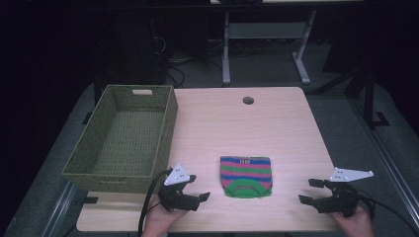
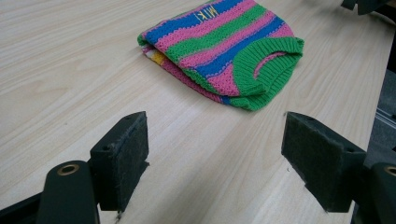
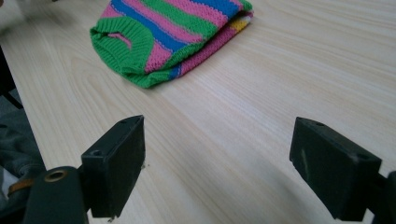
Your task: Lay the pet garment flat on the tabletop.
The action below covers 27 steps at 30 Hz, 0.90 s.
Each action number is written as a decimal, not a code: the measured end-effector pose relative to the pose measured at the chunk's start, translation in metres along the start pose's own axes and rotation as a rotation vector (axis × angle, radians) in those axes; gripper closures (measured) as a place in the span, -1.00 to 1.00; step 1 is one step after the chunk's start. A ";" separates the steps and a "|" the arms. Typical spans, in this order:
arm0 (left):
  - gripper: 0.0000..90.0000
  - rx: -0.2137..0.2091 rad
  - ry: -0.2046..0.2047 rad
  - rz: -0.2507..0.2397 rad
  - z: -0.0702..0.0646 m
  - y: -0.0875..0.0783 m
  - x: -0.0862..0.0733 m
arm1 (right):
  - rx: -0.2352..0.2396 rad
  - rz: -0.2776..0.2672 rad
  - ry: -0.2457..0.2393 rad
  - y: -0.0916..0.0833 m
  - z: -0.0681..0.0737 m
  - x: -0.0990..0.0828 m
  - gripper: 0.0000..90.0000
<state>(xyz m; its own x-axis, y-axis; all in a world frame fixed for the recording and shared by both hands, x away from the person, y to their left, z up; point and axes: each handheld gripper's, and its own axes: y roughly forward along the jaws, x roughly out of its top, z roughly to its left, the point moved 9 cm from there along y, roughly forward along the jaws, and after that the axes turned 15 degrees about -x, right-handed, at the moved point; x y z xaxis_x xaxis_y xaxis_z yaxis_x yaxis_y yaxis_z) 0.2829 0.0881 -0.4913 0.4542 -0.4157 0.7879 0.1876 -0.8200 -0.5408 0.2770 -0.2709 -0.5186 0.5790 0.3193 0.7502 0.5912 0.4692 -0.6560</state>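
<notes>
High view: a small knitted sweater (image 1: 245,176), folded flat, lies on the pale wood-grain bench (image 1: 276,123) near its front edge, between the two tools and touching neither. Its ribbed knit runs in pink, blue and green stripes, with a thick green collar toward the person and yellow lettering at the far hem, too small to read. A rectangular woven basket (image 1: 121,170) of olive wicker sits at the bench's left edge, a handle slot cut in its far wall.

Left tool (image 1: 196,192) is held low just left of the sweater, angled toward it, jaws spread with nothing between them. Right tool (image 1: 310,191) rests well to the right, pointing left, jaws likewise spread and empty. Both hands are cut off by the bottom edge. Each gripper view shows two black padded blocks over bare wood.
</notes>
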 end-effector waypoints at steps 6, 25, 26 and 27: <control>-0.50 -0.027 -0.023 -0.031 -0.002 0.000 0.004 | 0.013 -0.001 -0.016 0.006 0.007 0.010 -0.57; -0.51 -0.040 -0.011 -0.014 -0.001 0.007 0.009 | 0.045 0.001 -0.061 0.017 0.025 0.034 -0.56; -0.51 -0.045 -0.013 -0.009 0.000 0.007 0.010 | 0.051 0.000 -0.062 0.017 0.027 0.036 -0.56; -0.51 -0.049 -0.017 -0.002 0.002 0.008 0.010 | 0.055 0.000 -0.064 0.018 0.028 0.037 -0.56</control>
<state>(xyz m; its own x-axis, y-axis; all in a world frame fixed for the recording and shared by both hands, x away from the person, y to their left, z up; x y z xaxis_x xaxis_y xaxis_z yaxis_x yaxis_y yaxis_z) 0.2905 0.0785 -0.4882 0.4686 -0.4075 0.7838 0.1460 -0.8393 -0.5236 0.2935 -0.2272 -0.5003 0.5412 0.3706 0.7549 0.5580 0.5133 -0.6520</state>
